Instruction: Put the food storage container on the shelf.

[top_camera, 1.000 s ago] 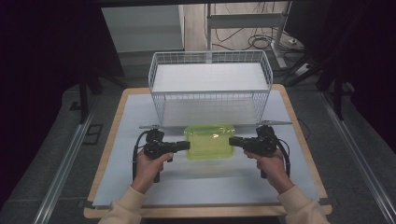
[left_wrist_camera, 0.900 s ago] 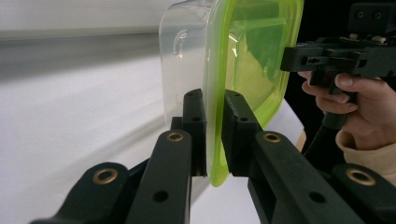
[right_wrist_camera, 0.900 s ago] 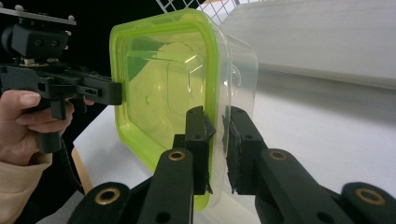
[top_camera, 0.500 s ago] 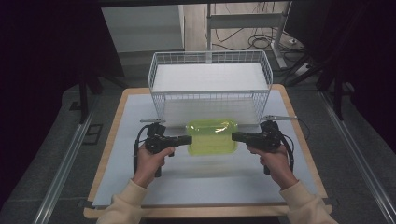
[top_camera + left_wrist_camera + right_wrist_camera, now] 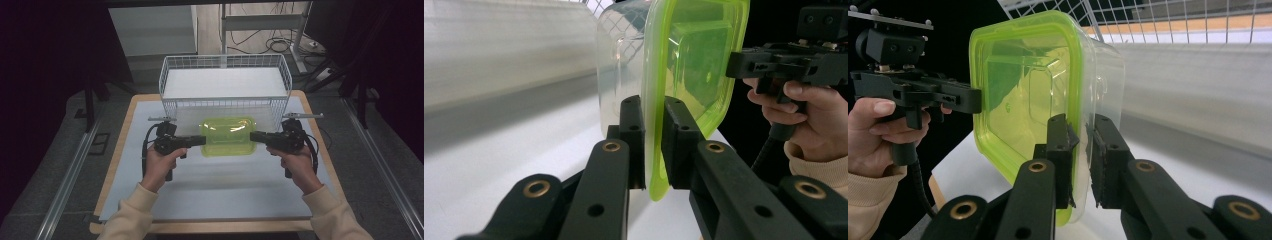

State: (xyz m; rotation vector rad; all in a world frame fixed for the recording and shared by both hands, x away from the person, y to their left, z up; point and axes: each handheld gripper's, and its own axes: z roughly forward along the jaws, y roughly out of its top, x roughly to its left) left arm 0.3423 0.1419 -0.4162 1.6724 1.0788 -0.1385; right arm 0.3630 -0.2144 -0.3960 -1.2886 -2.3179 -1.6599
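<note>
pinching the green-lidded container [image 5: 228, 136] rim, left claw [image 5: 653, 145] and right claw [image 5: 1082, 160] reveal its clear body.

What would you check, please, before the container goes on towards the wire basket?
1. Left gripper pinches the green lid rim: ok.
2. Right gripper clamps the opposite rim: ok.
3. Container level between both grippers: ok.
4. Lid seated on the clear tub: cannot tell.
5. Wire basket floor free to receive it: ok.
6. Container clear of the basket's near wall: cannot tell.
</note>
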